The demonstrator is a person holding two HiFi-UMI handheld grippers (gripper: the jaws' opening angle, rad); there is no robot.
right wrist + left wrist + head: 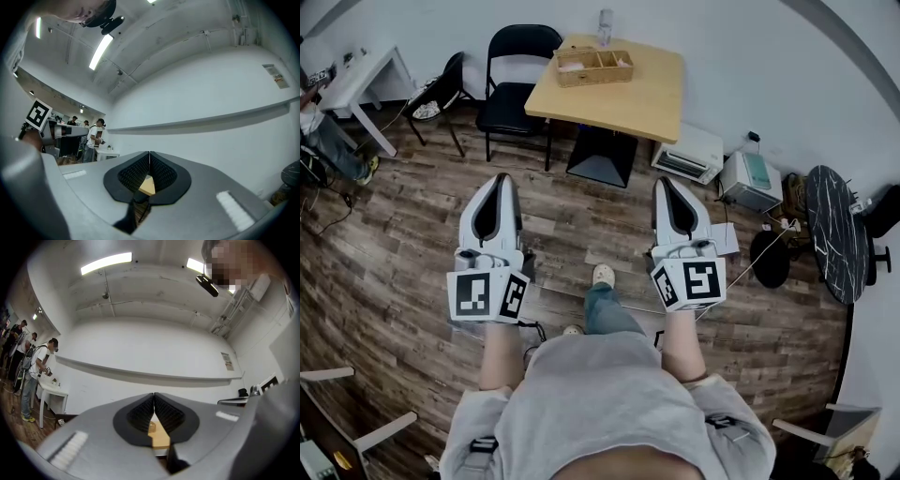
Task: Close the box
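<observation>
Both grippers held out over floor, well short of table (647, 98), pointing toward it. L gripper (500, 180): jaws pressed tip to tip, nothing between; same in its own view (153, 395). R gripper (665, 182): tips together too, empty, confirmed in its own view (149, 153). Box (593, 67) on table, at far-left corner, untouched; looks open on top w/ compartments showing, lid not readable at this res. Bottle (606, 26) at table's far edge, just behind box. Black chair (514, 80) just left of table. White oven (688, 155) on floor, right of table. Below L jaw tips: table and box (152, 428), small, well ahead.
</observation>
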